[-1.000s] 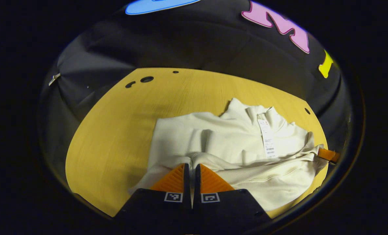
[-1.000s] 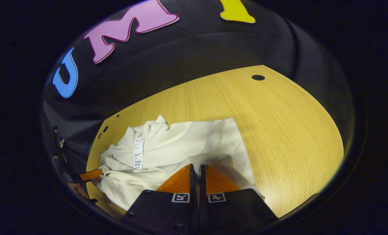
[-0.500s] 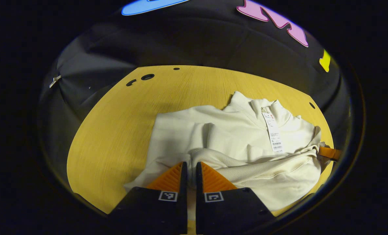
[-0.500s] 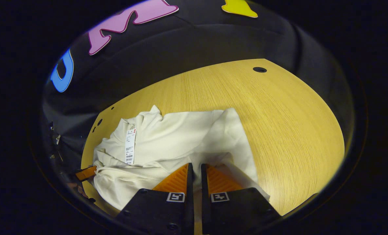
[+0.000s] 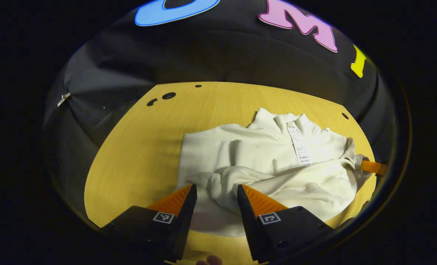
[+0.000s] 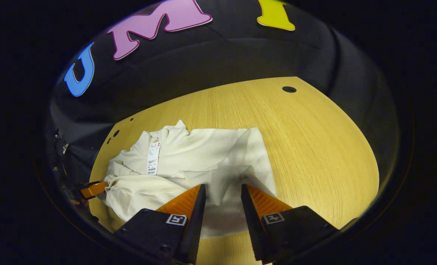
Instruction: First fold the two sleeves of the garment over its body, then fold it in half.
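Garment (image 5: pixel 277 162) is lying folded on the bench (image 5: pixel 137 154), its near edge just past my tools. I am holding left tool (image 5: pixel 214 191) and right tool (image 6: pixel 223 191) wide, gripping nothing.

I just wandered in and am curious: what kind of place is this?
Probably a recording booth, not a home: black cloth wall, a bare wooden table with holes, and a cream garment with its shop tag attached.
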Demonstrator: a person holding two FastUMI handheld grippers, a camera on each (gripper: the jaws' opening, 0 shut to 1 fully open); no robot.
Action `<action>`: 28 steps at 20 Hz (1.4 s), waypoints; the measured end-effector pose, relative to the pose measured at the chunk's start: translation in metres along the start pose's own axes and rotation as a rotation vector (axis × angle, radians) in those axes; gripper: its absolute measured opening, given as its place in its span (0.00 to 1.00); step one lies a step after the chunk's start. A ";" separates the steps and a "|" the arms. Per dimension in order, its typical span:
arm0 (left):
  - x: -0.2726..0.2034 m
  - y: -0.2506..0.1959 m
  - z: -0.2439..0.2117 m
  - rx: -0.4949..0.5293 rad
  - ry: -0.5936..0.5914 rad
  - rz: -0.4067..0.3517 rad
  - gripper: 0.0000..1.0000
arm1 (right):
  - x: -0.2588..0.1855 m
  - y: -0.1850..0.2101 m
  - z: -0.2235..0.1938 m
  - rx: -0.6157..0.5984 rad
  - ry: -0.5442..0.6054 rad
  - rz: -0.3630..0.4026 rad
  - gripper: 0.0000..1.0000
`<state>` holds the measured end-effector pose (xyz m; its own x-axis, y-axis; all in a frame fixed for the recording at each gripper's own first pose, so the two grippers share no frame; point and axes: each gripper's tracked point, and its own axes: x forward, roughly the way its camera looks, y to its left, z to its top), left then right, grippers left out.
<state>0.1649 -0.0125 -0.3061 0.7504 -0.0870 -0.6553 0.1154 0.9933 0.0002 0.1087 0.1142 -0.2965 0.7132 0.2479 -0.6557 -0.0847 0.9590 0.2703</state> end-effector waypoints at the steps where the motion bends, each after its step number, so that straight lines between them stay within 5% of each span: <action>1: -0.007 0.000 0.000 0.010 -0.011 -0.001 0.72 | -0.006 -0.001 0.002 -0.003 -0.010 0.001 0.60; 8: -0.062 -0.009 -0.013 0.004 -0.076 -0.033 0.75 | -0.058 0.003 0.003 -0.032 -0.069 0.034 0.77; 20: -0.122 -0.029 -0.055 -0.015 -0.067 -0.087 0.75 | -0.100 0.048 -0.035 -0.126 -0.030 0.185 0.80; 28: -0.139 -0.042 -0.075 0.053 -0.054 -0.112 0.76 | -0.098 0.054 -0.058 -0.133 0.066 0.197 0.80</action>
<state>0.0075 -0.0361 -0.2716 0.7649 -0.2023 -0.6115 0.2335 0.9719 -0.0294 -0.0060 0.1501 -0.2585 0.6273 0.4363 -0.6450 -0.3117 0.8997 0.3055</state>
